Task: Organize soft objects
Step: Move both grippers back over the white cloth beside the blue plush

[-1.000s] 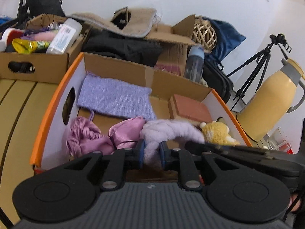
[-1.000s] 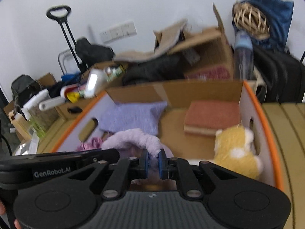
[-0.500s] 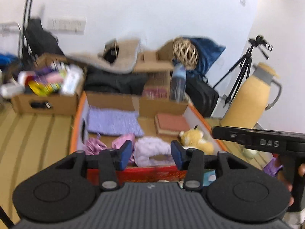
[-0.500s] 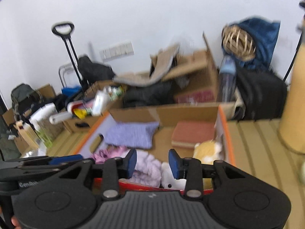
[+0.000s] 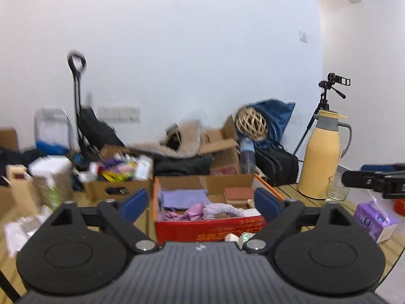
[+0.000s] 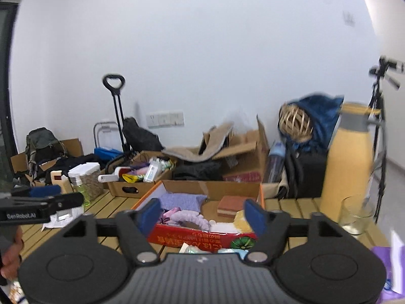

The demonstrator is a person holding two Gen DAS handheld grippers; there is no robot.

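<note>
Slatted wooden desk (image 6: 291, 204) carries everything. Largest on it: open cardboard box (image 5: 202, 224) with red front panel and orange rim, sits mid-desk, in front of both cameras. Inside the box, the soft things: lilac knit cloth (image 5: 183, 198) flat at the back left, pink satin scrunchies (image 5: 188, 212) front left, fluffy purple headband (image 5: 222, 209) front middle, terracotta sponge block (image 5: 239, 193) back right, yellow plush toy (image 6: 241, 221) at the front right wall, partly hidden. In the right wrist view a white soft piece (image 6: 222, 227) lies between headband and plush.

Tall yellow thermos jug (image 5: 321, 155) stands right of the box, clear glass (image 5: 336, 191) just beside its base. Purple tissue pack (image 5: 374, 220) nearer, far right. Second cardboard box of bottles and tubes (image 6: 141, 174) behind-left of the main box. More cartons, bags, a wicker ball, a trolley handle and a tripod along the wall, blurred.

Left gripper (image 5: 201, 201): fingers (image 5: 134, 202) spread wide and opening, nothing between them, touching nothing; box only seen through the gap, well beyond the tips. Right gripper (image 6: 202, 214): fingers (image 6: 255, 215) wide, opening too, empty, clear of the box. Each gripper shows at the edge of the other's view, a hand (image 6: 10, 255) on the left one's handle.
</note>
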